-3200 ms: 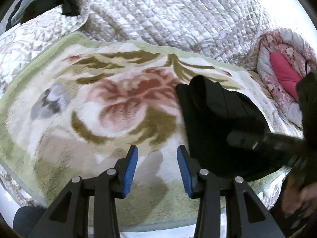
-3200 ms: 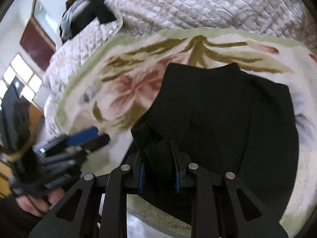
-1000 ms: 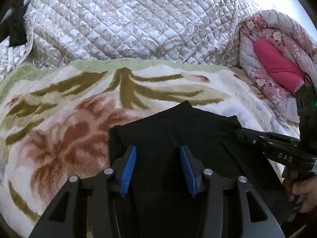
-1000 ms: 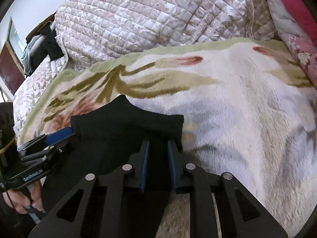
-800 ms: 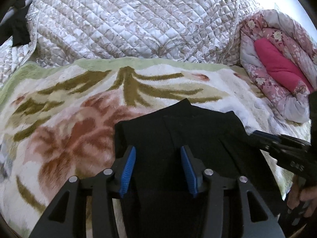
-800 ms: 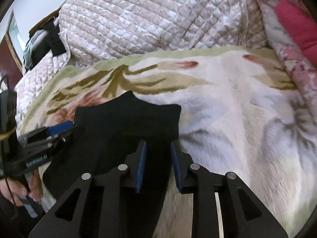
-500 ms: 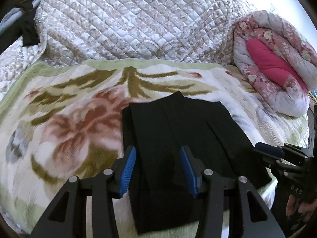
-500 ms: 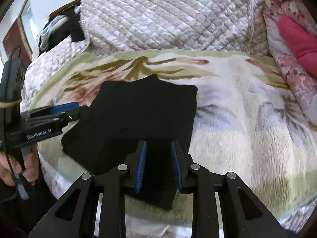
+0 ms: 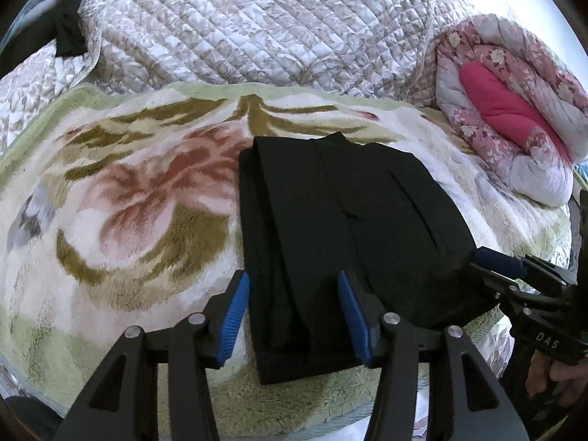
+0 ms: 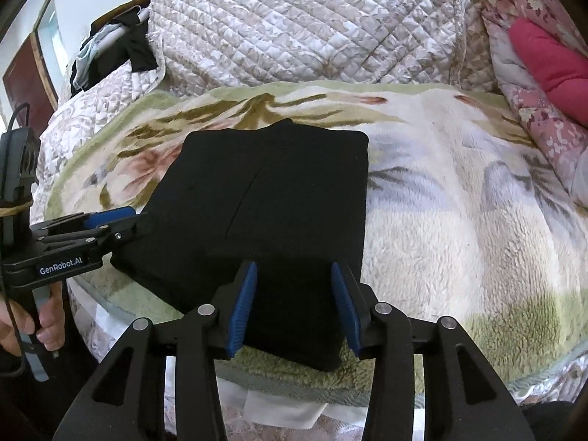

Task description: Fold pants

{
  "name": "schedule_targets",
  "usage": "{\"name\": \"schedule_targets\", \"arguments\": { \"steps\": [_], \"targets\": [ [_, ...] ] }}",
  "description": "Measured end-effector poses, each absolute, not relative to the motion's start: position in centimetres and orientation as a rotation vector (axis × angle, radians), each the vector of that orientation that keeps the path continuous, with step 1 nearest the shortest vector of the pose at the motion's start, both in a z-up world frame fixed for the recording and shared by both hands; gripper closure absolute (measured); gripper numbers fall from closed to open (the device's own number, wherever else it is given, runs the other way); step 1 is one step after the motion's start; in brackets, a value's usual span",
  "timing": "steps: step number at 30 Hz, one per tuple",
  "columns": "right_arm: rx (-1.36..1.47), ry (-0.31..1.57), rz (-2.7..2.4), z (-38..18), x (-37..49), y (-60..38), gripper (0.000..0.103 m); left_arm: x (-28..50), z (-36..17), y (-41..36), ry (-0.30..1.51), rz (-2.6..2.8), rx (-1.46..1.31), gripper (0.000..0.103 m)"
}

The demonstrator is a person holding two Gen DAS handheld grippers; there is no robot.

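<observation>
My left gripper [image 9: 294, 308] is open, and my right gripper [image 10: 294, 305] is open too; neither one holds cloth. The black pants [image 9: 345, 228] lie as a compact folded rectangle in the centre of both frames, near the front edge of the bed. I judge the folding is nearly finished, so I keep both grippers wide above the near edge, ready to press or correct it. Under the pants is a fluffy floral blanket [image 9: 128, 202], soft, so the stack may sink a little. In the upper part is a quilted bedspread [image 9: 257, 29], and at upper right a rolled pink comforter [image 9: 514, 117].
</observation>
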State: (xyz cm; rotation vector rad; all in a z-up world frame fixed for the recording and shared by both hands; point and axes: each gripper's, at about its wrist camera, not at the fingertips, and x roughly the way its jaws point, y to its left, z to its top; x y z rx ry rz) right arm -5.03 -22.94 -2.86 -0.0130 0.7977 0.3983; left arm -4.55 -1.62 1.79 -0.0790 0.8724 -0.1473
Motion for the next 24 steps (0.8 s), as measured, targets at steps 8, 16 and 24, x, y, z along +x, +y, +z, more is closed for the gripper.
{"name": "schedule_targets", "arguments": {
  "steps": [8, 16, 24],
  "targets": [
    [0.083, 0.83, 0.418, -1.6, -4.0, -24.6, 0.051, -4.8, 2.0, -0.2, 0.877, -0.145, -0.11, 0.044],
    [0.298, 0.919, 0.427, -2.9, -0.3, -27.6, 0.051, -2.4, 2.1, 0.8, 0.9, -0.166, -0.169, 0.045],
    [0.334, 0.936, 0.478, -3.5, 1.8, -26.9, 0.051, -0.4, 1.4, 0.6, 0.901, -0.208, -0.219, 0.044]
  ]
}}
